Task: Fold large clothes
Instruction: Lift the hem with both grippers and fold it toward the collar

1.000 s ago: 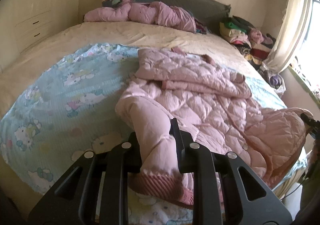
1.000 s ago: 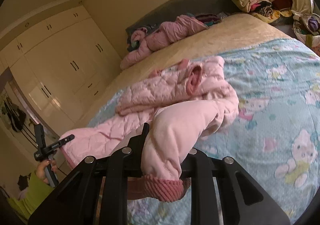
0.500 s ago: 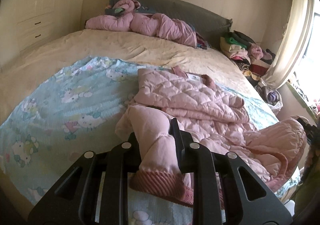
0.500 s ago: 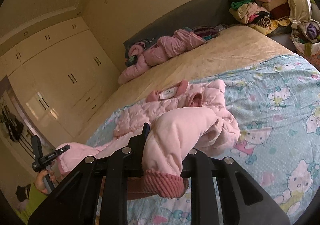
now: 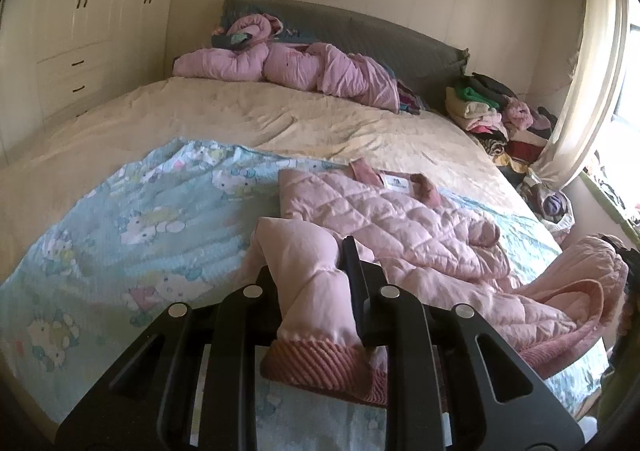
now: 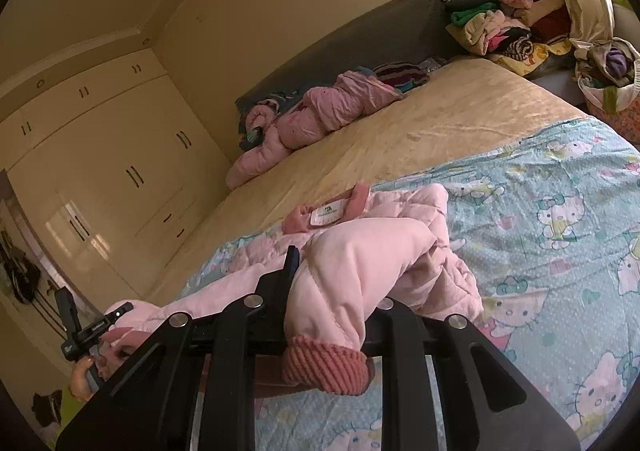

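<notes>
A pink quilted jacket (image 5: 404, 227) lies on the blue cartoon-print blanket (image 5: 132, 227), collar and white label toward the headboard. My left gripper (image 5: 316, 271) is shut on one sleeve (image 5: 304, 263) near its ribbed cuff (image 5: 320, 363) and holds it up over the jacket. My right gripper (image 6: 340, 275) is shut on the other sleeve (image 6: 360, 263) near its ribbed cuff (image 6: 324, 363). The jacket body (image 6: 360, 211) lies beyond it on the blanket (image 6: 560, 219). The other gripper shows at the far left of the right wrist view (image 6: 86, 331), next to the jacket's bunched end.
A second pink jacket (image 5: 288, 67) lies by the grey headboard (image 5: 380, 35) on the beige bedcover (image 5: 280, 119). Folded clothes (image 5: 492, 107) are piled at the bed's far right beside a curtain (image 5: 580, 91). White wardrobes (image 6: 100, 155) line the left wall.
Both grippers have lifted and moved toward the headboard with their sleeves. The jacket body is drawn flatter and its collar label now shows.
</notes>
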Action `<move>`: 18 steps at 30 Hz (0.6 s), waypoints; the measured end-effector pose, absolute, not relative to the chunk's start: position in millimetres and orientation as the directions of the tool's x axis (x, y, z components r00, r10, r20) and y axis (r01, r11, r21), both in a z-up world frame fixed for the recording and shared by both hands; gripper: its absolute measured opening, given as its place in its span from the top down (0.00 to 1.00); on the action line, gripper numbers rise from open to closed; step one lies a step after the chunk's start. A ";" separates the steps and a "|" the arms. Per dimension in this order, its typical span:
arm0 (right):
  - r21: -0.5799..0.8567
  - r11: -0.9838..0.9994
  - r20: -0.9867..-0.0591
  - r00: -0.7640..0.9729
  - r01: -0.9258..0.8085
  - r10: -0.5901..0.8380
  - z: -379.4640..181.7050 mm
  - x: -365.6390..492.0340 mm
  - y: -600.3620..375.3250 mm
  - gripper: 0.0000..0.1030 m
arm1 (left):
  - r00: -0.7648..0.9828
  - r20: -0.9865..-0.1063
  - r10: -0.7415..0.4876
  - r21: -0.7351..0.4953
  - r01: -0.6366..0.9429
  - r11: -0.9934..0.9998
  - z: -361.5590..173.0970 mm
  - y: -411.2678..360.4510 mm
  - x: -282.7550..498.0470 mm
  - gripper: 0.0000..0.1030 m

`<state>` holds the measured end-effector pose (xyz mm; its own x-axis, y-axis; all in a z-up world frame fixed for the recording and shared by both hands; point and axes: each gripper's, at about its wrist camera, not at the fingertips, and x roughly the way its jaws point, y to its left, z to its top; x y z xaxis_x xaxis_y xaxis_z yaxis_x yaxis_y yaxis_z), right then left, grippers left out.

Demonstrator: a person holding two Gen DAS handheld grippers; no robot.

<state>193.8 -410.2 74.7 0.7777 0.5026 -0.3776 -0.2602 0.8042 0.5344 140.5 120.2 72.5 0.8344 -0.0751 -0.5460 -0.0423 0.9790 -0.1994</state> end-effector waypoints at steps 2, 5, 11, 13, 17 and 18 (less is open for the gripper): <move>0.534 0.805 -0.376 0.781 -0.257 0.499 76.6 199.2 -409.3 0.82 | 0.839 -0.539 -0.070 -0.196 -0.044 0.980 75.3 120.4 148.1 0.86; 0.533 0.809 -0.377 0.787 -0.247 0.488 78.3 210.8 -408.9 0.82 | 0.847 -0.528 -0.059 -0.192 -0.051 0.980 78.4 120.8 159.6 0.86; 0.519 0.826 -0.384 0.803 -0.221 0.456 79.3 237.2 -407.7 0.82 | 0.863 -0.504 -0.032 -0.202 -0.081 0.976 80.9 120.5 182.8 0.86; 0.514 0.831 -0.388 0.807 -0.213 0.446 78.4 246.0 -406.6 0.82 | 0.866 -0.499 -0.026 -0.213 -0.094 0.973 82.5 119.7 188.6 0.86; 0.487 0.851 -0.395 0.819 -0.199 0.417 75.1 262.4 -401.9 0.82 | 0.876 -0.482 -0.006 -0.217 -0.113 0.970 82.3 117.6 201.0 0.86; 0.478 0.856 -0.396 0.821 -0.198 0.411 74.1 265.5 -400.9 0.82 | 0.878 -0.479 0.004 -0.215 -0.122 0.969 80.9 116.9 205.9 0.86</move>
